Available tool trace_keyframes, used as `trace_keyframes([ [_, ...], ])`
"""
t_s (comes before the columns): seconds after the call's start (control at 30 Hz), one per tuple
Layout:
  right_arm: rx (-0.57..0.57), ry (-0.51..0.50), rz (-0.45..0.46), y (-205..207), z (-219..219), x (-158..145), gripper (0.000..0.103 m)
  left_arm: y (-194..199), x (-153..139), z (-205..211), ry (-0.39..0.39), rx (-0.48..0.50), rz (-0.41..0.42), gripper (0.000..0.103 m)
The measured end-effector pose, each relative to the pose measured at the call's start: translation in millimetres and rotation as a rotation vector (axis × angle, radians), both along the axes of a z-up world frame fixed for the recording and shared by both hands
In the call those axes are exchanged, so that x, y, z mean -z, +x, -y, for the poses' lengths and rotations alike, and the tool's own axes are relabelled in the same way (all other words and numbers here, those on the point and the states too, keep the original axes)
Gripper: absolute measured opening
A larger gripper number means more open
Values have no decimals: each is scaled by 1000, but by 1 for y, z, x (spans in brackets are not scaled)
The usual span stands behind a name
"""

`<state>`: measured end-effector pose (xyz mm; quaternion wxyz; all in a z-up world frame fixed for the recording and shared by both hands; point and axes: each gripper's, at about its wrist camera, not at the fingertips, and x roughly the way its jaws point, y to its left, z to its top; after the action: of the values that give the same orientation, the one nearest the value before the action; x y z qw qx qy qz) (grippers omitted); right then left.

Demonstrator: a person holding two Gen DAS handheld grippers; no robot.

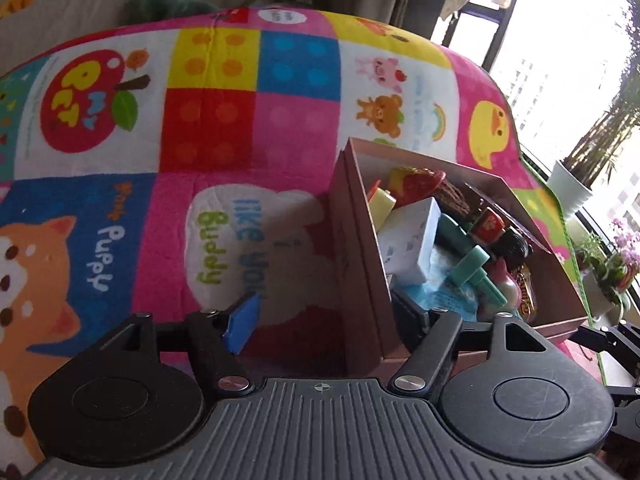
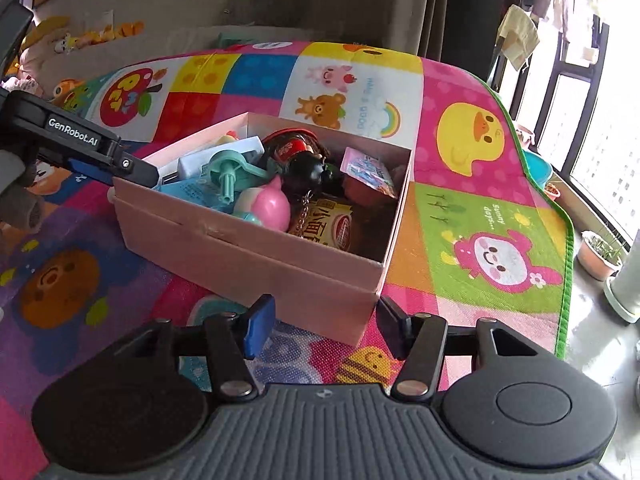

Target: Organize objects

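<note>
On colourful play mat [image 2: 460,88]: pink box [image 2: 248,256] crammed with toys, pink-blue egg toy [image 2: 266,204], snack packet [image 2: 332,226]. Left tool [image 1: 328,320] wide open astride box wall; right tool [image 2: 320,326] half open, empty.

I see a pale pink cardboard box [image 2: 256,256] standing on a plush play mat [image 1: 248,112] patterned in bright squares: yellow, blue, red and pink blocks with darker dots, white panels with a red apple, a pig and a brown bear, a yellow duck on pink, and an orange puppy on blue. The mat's edge is green. Inside the box I make out a glossy pink egg-shaped toy [image 2: 269,205], a teal plastic piece [image 2: 228,168], a black figure [image 2: 308,170] and a white rectangular block [image 1: 412,236]. My gripper pads [image 2: 256,326] are blue on black fingers.
</note>
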<state>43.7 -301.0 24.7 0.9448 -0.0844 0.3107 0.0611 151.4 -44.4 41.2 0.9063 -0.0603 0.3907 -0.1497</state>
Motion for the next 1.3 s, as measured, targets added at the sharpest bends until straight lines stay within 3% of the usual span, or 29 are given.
trace_keyframes([
  [0.1, -37, 50, -10, 7, -9, -8, 56, -3, -1, -24, -3, -70, -3, 80],
  [0.27, -116, -1, 8, 20, -55, -10, 56, -9, 1, -72, -58, -185, 3, 81],
  [0.4, -136, -22, 16, 36, -86, -10, 56, -5, 8, -100, -63, -259, 17, 98],
  [0.6, -128, -29, 14, 42, -108, -11, 57, -1, 15, -118, -105, -251, 37, 101],
  [0.63, -124, -23, 4, 41, -108, -11, 62, -2, 15, -117, -101, -244, 50, 100],
  [0.67, -116, -9, -9, 38, -107, -12, 65, -6, 12, -116, -92, -239, 71, 99],
  [0.8, -41, 51, -5, 10, -102, -13, 103, -47, -6, -107, -74, -169, 182, 98],
  [0.93, 4, 110, -76, -27, -98, -6, 103, -107, -3, -85, 27, -74, 225, 98],
  [1.03, 38, 128, -129, -47, -99, 4, 103, -136, 16, -70, 116, -69, 155, 98],
  [1.13, 73, 105, -156, -58, -102, 18, 103, -146, 33, -65, 137, -117, 116, 98],
  [1.3, 89, 111, -144, -52, -101, 21, 103, -143, 40, -54, 206, -152, 123, 98],
])
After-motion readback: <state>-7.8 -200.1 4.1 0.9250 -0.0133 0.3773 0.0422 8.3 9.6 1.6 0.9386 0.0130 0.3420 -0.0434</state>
